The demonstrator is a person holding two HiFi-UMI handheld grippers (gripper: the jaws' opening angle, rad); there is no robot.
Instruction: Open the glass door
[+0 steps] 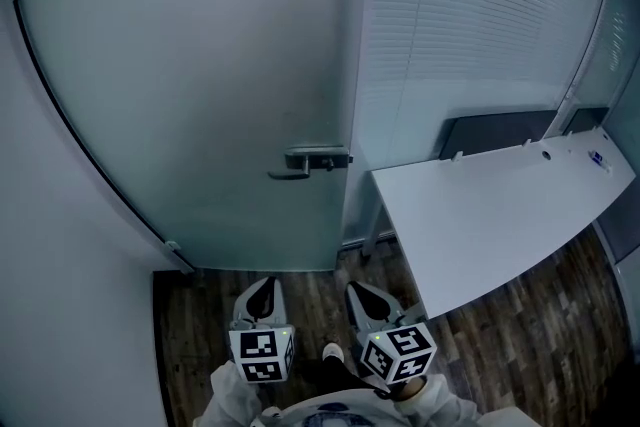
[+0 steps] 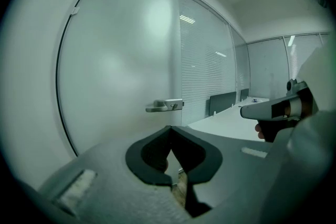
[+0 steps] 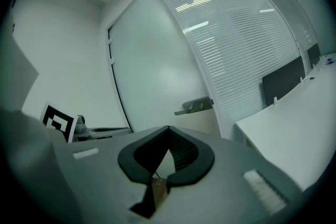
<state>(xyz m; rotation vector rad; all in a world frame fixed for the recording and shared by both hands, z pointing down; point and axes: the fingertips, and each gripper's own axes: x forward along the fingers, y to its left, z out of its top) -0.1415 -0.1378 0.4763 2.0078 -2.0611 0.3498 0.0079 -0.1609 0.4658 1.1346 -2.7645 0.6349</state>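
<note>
Two closed, empty sets of fingers: left gripper [image 1: 263, 289], right gripper [image 1: 361, 294]; door handle [image 1: 318, 159] on glass door [image 1: 200, 65] ahead of fingers, well apart.

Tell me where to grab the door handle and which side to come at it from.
Grip the handle on its lever, near the free left end, probably best for leverage. The lever sticks out level to the left from a plate at the door's right edge, so come straight from the front, one jaw above the bar and one below. The left claw is shut; open it first.
</note>
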